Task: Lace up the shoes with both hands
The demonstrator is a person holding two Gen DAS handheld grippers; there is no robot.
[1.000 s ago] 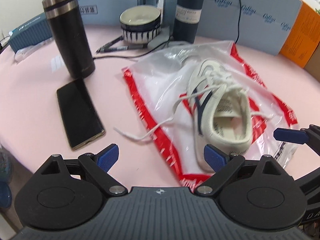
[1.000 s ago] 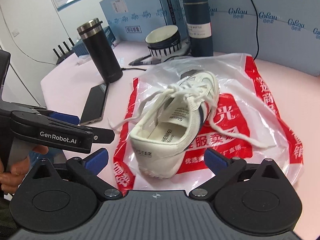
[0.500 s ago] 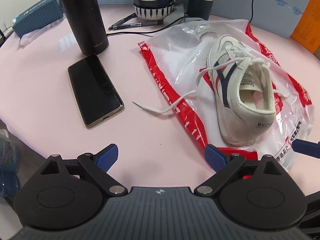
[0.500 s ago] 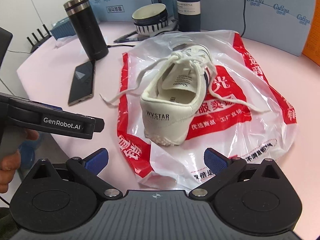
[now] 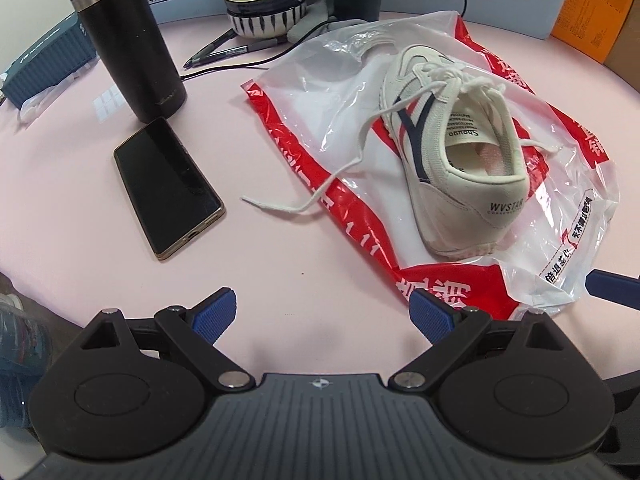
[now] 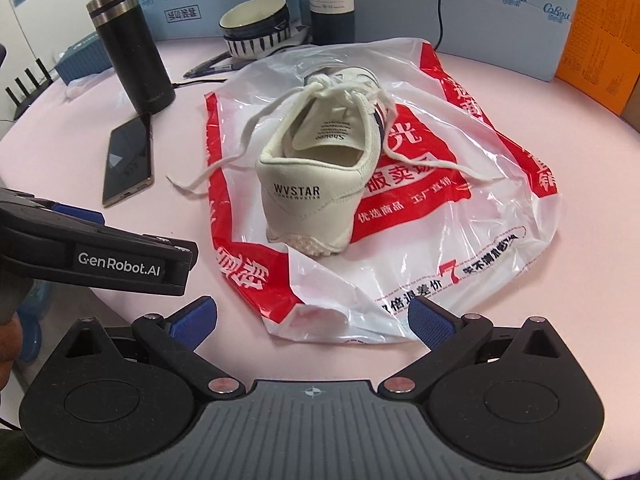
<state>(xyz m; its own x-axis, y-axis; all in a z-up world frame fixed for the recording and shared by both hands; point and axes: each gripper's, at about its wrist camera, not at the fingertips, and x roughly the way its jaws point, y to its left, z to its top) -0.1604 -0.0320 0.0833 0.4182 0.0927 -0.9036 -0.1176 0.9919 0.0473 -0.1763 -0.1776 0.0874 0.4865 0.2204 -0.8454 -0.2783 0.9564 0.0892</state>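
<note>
A white shoe (image 5: 452, 148) with navy stripes lies heel toward me on a red and clear plastic bag (image 5: 328, 120); in the right wrist view the shoe (image 6: 320, 176) shows its WVSTAR heel. Its left lace (image 5: 320, 196) trails off the bag onto the pink table. The right lace (image 6: 436, 160) lies across the bag. My left gripper (image 5: 322, 312) is open, short of the bag's near edge, with nothing between its fingers. My right gripper (image 6: 312, 320) is open too, just before the bag's near corner.
A black phone (image 5: 168, 188) lies left of the bag, a dark tumbler (image 5: 128, 40) behind it. A striped bowl (image 5: 266, 8), pens (image 5: 224, 48), a cable and a dark bottle (image 6: 332, 4) stand at the back before blue boxes. The left gripper's body (image 6: 100, 248) crosses the right wrist view.
Both grippers have pulled back and risen from the shoe, so it looks smaller and farther off. The shoe and laces have not moved. Both grippers stay open.
</note>
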